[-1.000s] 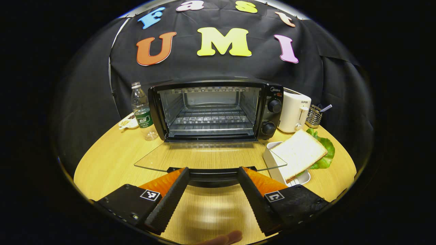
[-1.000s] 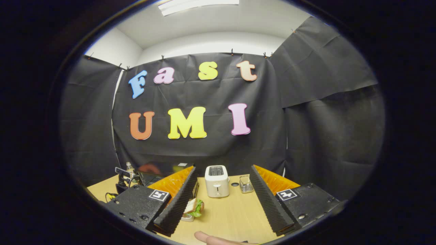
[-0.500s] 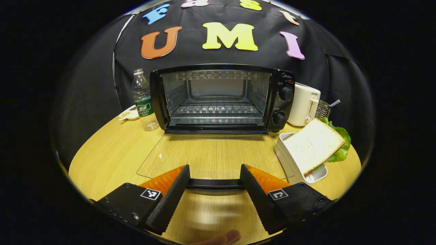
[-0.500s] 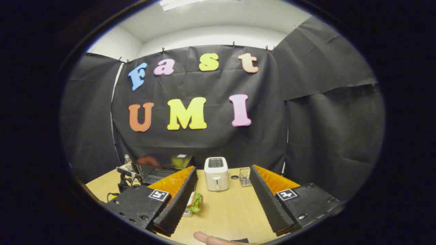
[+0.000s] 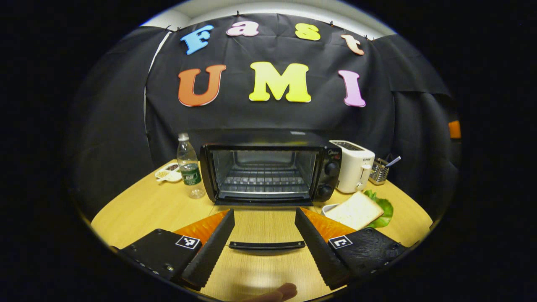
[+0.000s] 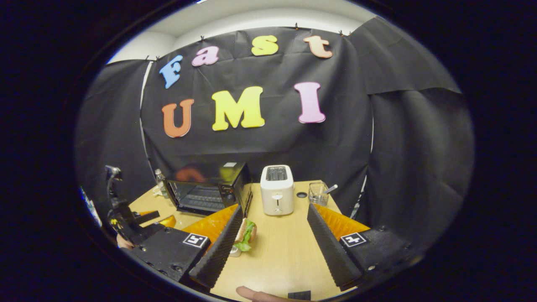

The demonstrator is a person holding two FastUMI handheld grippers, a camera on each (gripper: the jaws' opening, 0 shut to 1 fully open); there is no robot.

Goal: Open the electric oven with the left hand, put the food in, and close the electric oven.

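The black electric oven (image 5: 264, 174) stands at the back of the wooden table with its glass door folded down flat and its rack bare. The door's black handle (image 5: 266, 245) lies in the gap of my left gripper (image 5: 264, 213), which is open and not touching it. The food is a sandwich (image 5: 354, 209) of white bread and lettuce in a small white tray, right of the door. In the right gripper view the sandwich (image 6: 245, 233) sits just beside one finger of my open right gripper (image 6: 275, 207), with the oven (image 6: 207, 188) farther left. The left gripper (image 6: 126, 222) is at that view's left edge.
A white toaster (image 5: 352, 165) and a wire holder (image 5: 379, 170) stand right of the oven. A water bottle (image 5: 191, 172) and a small dish (image 5: 168, 174) are on its left. The booth's black cloth wall closes the back and sides.
My left gripper has drawn back from the oven, so the oven looks smaller; the door stays down. My right gripper has tipped down toward the table and the sandwich.
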